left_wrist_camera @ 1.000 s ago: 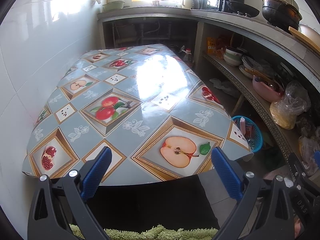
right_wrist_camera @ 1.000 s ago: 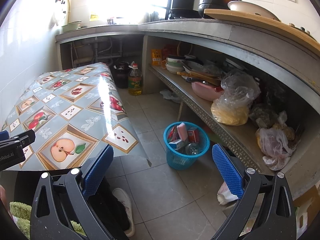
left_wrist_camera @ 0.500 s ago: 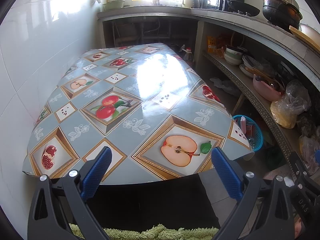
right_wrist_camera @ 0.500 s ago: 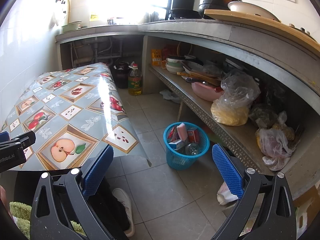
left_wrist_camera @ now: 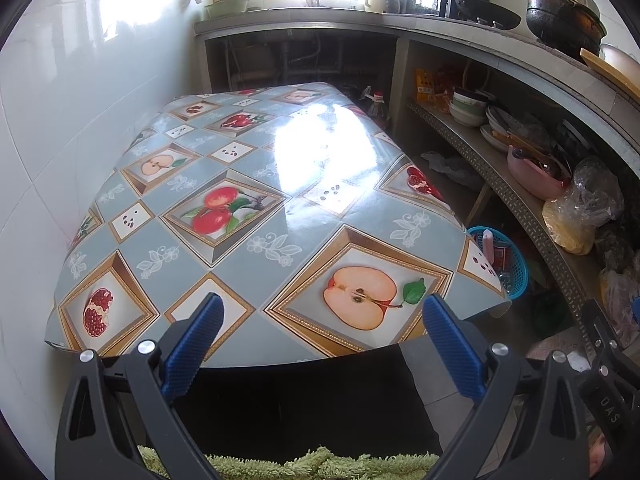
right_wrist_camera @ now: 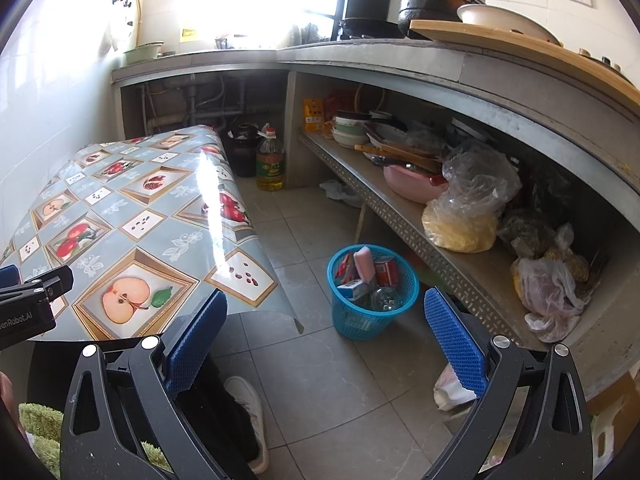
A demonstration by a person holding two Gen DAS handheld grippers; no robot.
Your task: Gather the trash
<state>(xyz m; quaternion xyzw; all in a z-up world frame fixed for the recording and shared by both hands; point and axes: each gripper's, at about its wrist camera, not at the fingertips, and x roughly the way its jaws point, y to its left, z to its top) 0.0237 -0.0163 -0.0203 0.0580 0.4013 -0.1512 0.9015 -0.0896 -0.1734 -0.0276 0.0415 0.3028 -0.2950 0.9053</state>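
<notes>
Two grippers hung empty over the scene: the left gripper (left_wrist_camera: 320,344) had its blue ribbed pads spread wide above the near edge of the desk (left_wrist_camera: 256,184), which wore a glossy blue-grey oilcloth printed with apples and pomegranates, and the right gripper (right_wrist_camera: 326,344) was equally spread over the grey tiled floor (right_wrist_camera: 320,380). Neither pinched anything.

Collected rubbish already sat in the small round blue plastic mesh basket (right_wrist_camera: 372,312) on the floor, off the desk's right edge and just in front of the perforated metal shelf (right_wrist_camera: 440,264): a red can, a pink sponge-like block, a small carton and a clear glass piece were visible inside. No loose trash showed on the oilcloth, so the task looked close to done, or the remaining piece was the crumpled white wrapper (right_wrist_camera: 452,392) on the floor beside the right gripper's right pad.

Reaching for that wrapper could have gone badly if the gripper clipped the shelf's front lip or the basket, which looked light enough to tip and spill. The thin wrapper might also have slid on smooth tile rather than being caught. The drooping near right corner of the oilcloth (right_wrist_camera: 294,320) could have snagged a pad on a swing toward the basket.

Nearby stood a yellow cooking-oil bottle with a red cap (right_wrist_camera: 270,160), a crumpled clear plastic bag of yellow food (right_wrist_camera: 464,216) on the shelf, and the person's white shoe (right_wrist_camera: 250,412) under the gripper.
</notes>
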